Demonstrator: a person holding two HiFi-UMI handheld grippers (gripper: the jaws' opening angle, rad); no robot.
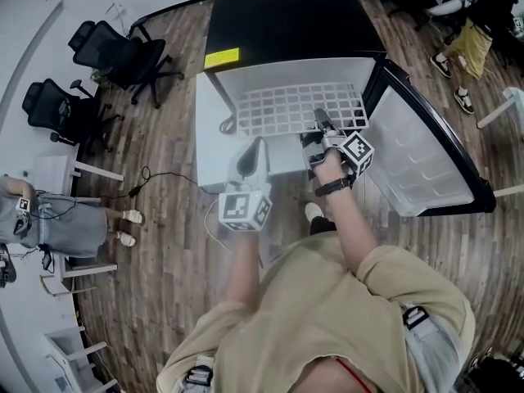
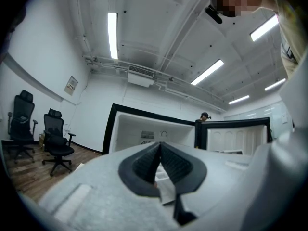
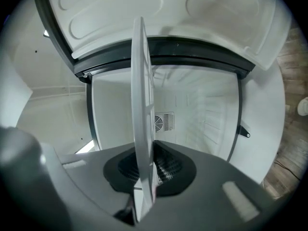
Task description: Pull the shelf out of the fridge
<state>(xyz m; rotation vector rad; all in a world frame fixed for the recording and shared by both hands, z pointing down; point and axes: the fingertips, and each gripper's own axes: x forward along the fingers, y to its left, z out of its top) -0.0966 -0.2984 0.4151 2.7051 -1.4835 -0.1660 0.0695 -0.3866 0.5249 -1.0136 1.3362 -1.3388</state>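
Starting at my left, two black swivel office chairs (image 1: 121, 51) stand on the brown wood-plank floor (image 1: 164, 244), well apart from the fridge, so that side is open floor. My grey left gripper (image 1: 254, 146) hangs in front of the fridge mouth. Its two ribbed black pads (image 2: 144, 163) are pressed together at the tips with nothing between them.

Next comes the single black-cased fridge (image 1: 286, 23), smooth white inside, with straight side walls that frame the opening. One flat white wire-grid shelf (image 1: 286, 109) lies in that cavity, spanning wall to wall, with its front edge at the mouth nearest me.

My right gripper (image 1: 321, 117) pinches that front edge near its right end. In the right gripper view the shelf (image 3: 142, 105) runs edge-on as a thin pale plate between the two ribbed pads, which are clamped on it.

Farthest right, the one black-rimmed fridge door (image 1: 426, 154) stands swung wide open. Its moulded white plastic liner faces the cavity, and nothing stands in front of the opening except my two grippers.
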